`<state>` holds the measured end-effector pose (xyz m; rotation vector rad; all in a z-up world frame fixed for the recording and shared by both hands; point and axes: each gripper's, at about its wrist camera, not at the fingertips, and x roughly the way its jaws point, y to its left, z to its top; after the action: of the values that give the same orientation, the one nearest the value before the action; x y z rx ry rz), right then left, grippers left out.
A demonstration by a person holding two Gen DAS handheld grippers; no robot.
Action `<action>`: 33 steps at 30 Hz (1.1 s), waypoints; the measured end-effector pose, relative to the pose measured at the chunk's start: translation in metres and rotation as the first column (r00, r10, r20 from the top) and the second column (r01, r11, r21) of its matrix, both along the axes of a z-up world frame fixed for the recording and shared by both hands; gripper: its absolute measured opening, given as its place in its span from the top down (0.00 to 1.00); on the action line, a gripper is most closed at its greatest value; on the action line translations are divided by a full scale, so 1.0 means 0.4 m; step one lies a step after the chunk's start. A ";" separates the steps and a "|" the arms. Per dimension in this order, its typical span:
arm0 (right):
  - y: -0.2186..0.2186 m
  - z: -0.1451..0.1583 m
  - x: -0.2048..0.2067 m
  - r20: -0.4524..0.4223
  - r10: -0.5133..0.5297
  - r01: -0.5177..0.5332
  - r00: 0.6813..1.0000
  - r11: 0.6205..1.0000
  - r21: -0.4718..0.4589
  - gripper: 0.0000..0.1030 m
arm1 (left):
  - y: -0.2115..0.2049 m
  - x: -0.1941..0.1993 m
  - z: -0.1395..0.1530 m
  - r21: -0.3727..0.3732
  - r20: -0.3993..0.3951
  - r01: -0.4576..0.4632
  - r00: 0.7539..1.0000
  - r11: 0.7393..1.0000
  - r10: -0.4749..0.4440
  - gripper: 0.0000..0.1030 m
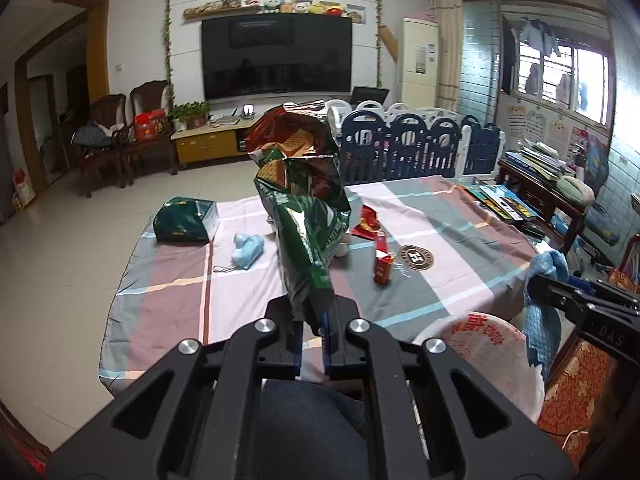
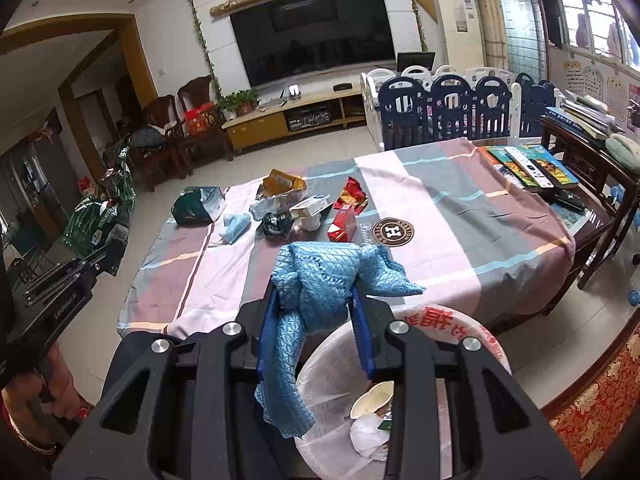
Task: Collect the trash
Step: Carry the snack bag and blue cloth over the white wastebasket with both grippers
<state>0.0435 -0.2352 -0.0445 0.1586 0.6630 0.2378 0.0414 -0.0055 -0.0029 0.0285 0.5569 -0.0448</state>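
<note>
Two tongs clamped, left tongs (image 1: 310, 312) on snack bag (image 1: 304, 184), right tongs (image 2: 316, 308) on blue cloth (image 2: 320, 276), trash bag (image 2: 440, 320) holding scraps

a crinkled green foil snack bag (image 1: 308, 216) is gleaming glossy. a pale blue quilted cloth (image 2: 320, 280) is looking soft and matt. the striped cotton tablecloth (image 2: 460, 216) is lying smooth and dull. a thin white plastic bin bag (image 2: 340, 364) is showing translucent. matt black plastic gripper arms are carrying shiny metal screws (image 1: 359, 325).

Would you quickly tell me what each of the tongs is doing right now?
Left tongs: closed on the green snack bag, held up above the table.
Right tongs: closed on the blue cloth.
</note>
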 end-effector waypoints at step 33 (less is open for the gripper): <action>-0.232 -0.019 -0.107 -0.013 -0.175 0.176 0.984 0.982 0.067 0.67 | -0.322 -0.062 -0.127 0.073 -0.185 0.349 0.925 0.934 -0.331 0.92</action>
<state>0.0006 -0.3282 -0.0522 0.2818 0.6445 0.0900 0.0168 -0.1342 -0.0536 0.2264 0.7204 -0.3610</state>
